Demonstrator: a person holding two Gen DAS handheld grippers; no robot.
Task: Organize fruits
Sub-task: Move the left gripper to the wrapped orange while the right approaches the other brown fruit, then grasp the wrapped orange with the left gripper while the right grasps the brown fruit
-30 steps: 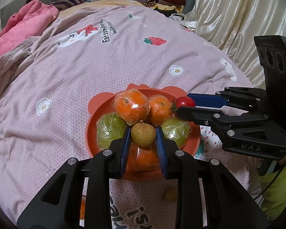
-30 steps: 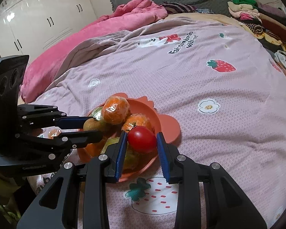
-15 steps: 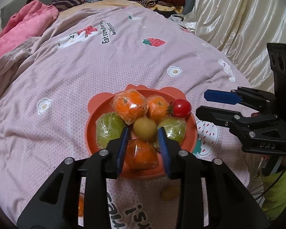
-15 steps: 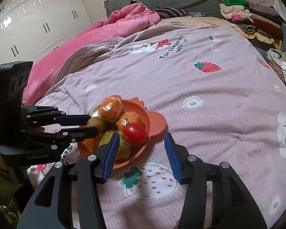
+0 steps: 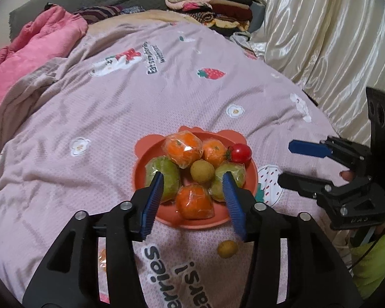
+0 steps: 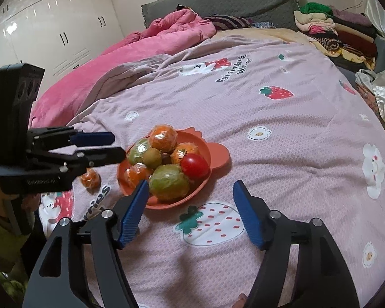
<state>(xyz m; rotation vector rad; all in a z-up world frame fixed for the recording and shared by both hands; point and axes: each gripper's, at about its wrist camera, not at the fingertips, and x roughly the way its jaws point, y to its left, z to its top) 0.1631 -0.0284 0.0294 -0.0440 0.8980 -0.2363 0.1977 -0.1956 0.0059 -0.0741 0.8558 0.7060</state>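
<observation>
While both grippers hover with jaws apart and empty, left gripper [image 5: 193,179] and right gripper [image 6: 191,187], the fruits sit piled on the orange plate [image 5: 141,161] on the bed [image 5: 115,118]; a cherry tomato [image 5: 240,153] rests at its rim.

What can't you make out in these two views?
- Left wrist view: the loose orange on the bedspread is mostly hidden behind the left gripper.
- Right wrist view: the small brown fruit lying off the plate doesn't appear.
- Both views: what the plastic-wrapped green fruits are.
</observation>
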